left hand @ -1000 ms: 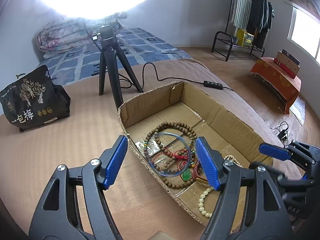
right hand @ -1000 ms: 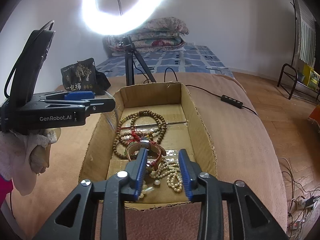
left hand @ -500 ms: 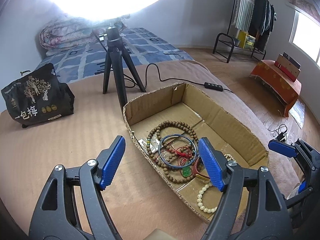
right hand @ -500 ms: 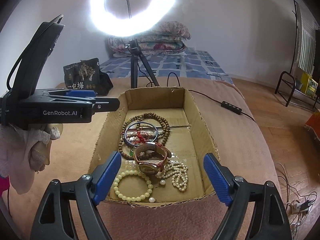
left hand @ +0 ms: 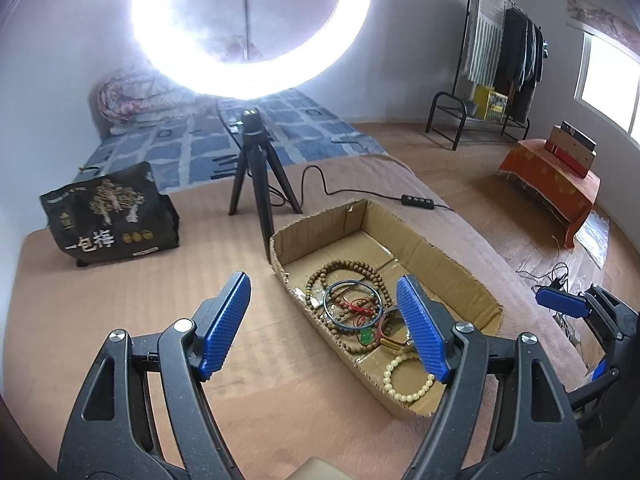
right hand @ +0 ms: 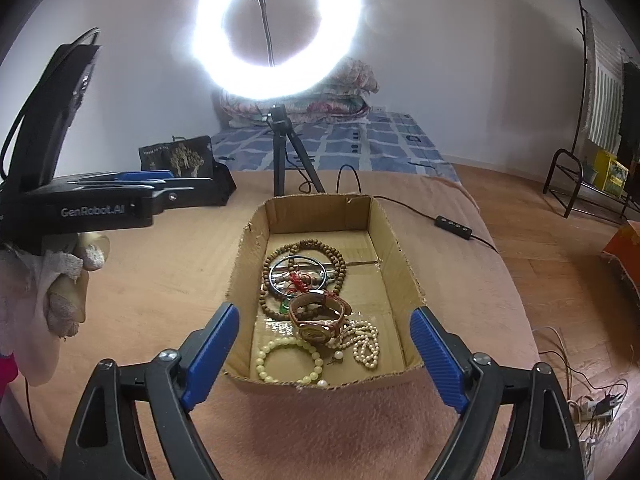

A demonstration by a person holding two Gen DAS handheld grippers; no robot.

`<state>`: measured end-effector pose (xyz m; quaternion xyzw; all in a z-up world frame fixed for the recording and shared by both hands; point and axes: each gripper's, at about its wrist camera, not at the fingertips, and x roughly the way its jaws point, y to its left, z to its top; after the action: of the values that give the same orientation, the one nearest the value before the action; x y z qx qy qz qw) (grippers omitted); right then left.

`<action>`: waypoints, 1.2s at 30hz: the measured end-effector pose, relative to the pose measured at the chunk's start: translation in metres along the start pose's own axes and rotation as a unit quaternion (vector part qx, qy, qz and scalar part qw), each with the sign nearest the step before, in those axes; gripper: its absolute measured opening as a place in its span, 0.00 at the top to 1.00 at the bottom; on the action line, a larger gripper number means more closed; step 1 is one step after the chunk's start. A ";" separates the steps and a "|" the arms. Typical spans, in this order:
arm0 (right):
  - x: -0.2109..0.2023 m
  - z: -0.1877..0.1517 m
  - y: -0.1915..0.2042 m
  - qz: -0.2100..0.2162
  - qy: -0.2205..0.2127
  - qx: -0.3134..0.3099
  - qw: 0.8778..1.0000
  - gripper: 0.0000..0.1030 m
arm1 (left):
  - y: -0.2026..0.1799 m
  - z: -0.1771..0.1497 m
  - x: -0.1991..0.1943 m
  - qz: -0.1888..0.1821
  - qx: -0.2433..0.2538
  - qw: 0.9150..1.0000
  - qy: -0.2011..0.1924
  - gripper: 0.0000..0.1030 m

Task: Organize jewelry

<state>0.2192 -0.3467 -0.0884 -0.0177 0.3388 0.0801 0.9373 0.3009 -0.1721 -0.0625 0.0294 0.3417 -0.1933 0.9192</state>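
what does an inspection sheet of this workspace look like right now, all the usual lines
surface: pinkish-brown blanket, ribbed, bare around the box
job's things: cardboard box, open top, holds brown bead strand, dark bangle, red cord, green pendant, watch, cream bead bracelet, pearl strand; all lie loose and partly overlapping
clutter: black printed bag standing on the blanket
tongs: left tongs open, nothing between them; right tongs open, have just been opening, nothing between them
cables: ring light's cord with inline switch across the blanket; tangle of wires on the floor
surroundings: lit ring light on tripod, folded quilt, clothes rack, window
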 end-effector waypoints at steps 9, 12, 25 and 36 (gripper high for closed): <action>-0.044 0.001 0.013 -0.012 -0.021 0.003 1.000 0.05 | 0.004 -0.012 -0.072 0.009 0.001 0.999 -0.039 0.12; -0.060 0.003 0.014 -0.016 -0.030 0.010 0.999 0.02 | 0.003 -0.015 -0.095 0.014 0.003 0.998 -0.056 0.09; -0.110 0.003 0.015 -0.047 -0.059 0.017 0.997 0.00 | 0.001 -0.043 -0.156 0.029 0.022 0.998 -0.057 0.08; -0.131 0.001 0.018 -0.059 -0.067 0.017 0.996 0.00 | 0.002 -0.052 -0.198 0.038 0.008 0.997 -0.064 0.08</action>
<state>0.1178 -0.3465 -0.0034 -0.0165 0.2747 0.0201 0.9612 0.1324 -0.0946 0.0240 0.0375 0.2794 -0.1626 0.9456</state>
